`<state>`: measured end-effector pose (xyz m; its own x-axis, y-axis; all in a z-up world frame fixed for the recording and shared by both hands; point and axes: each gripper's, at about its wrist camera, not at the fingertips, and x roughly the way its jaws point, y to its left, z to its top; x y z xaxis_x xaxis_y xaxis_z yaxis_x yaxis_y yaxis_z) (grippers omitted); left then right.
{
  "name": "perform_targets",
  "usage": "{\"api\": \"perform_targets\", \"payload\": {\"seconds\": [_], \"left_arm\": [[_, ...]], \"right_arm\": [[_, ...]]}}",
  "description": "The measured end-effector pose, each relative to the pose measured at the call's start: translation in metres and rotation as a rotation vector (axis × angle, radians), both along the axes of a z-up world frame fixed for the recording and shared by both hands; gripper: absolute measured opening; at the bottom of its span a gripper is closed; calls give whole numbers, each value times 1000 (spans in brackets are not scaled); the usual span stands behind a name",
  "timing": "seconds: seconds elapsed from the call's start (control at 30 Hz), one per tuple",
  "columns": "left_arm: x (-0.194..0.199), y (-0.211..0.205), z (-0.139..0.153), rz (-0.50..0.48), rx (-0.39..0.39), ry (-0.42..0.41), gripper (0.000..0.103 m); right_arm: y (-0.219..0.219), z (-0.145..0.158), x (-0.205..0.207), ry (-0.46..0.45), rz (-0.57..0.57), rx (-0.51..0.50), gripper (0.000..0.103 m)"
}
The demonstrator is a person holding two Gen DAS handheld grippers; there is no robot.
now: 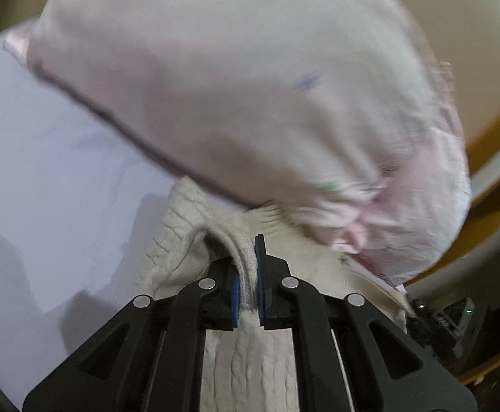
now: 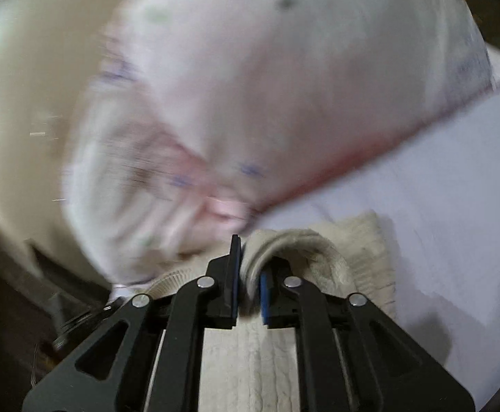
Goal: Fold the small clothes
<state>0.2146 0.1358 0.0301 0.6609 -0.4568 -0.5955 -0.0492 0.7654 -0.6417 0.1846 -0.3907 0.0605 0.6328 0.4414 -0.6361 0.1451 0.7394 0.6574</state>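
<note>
A cream cable-knit garment (image 1: 181, 240) lies on a pale lavender sheet (image 1: 43, 158). My left gripper (image 1: 248, 267) is shut on a ribbed edge of this knit. My right gripper (image 2: 250, 267) is shut on another ribbed edge of the same knit (image 2: 318, 250), which loops up over its right finger. A pale pink garment (image 1: 250, 86) with small green and blue prints lies bunched just beyond both grippers; it also shows, blurred, in the right wrist view (image 2: 267, 86). It covers part of the knit's far side.
The lavender sheet (image 2: 439, 189) spreads to the right in the right wrist view. A curved cream and brown rim (image 1: 490, 158) shows past the pink garment. Dark hardware (image 1: 456, 312) sits at the lower right of the left wrist view.
</note>
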Motion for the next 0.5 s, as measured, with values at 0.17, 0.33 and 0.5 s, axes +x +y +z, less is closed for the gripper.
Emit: {"api": "perform_targets", "payload": {"seconds": [0.17,0.33,0.5], "left_arm": [[-11,9,12,-13,-7,-23,58],[-40,39,41,46,52,-95,91],[-48,48,6,-3,26,64,74]], "right_arm": [[-10,-8,-2,20,-184,-63,86],[-22,9,-23,-118,-250,-140,98],[-24,11,-28,-133,-209,-103,99]]}}
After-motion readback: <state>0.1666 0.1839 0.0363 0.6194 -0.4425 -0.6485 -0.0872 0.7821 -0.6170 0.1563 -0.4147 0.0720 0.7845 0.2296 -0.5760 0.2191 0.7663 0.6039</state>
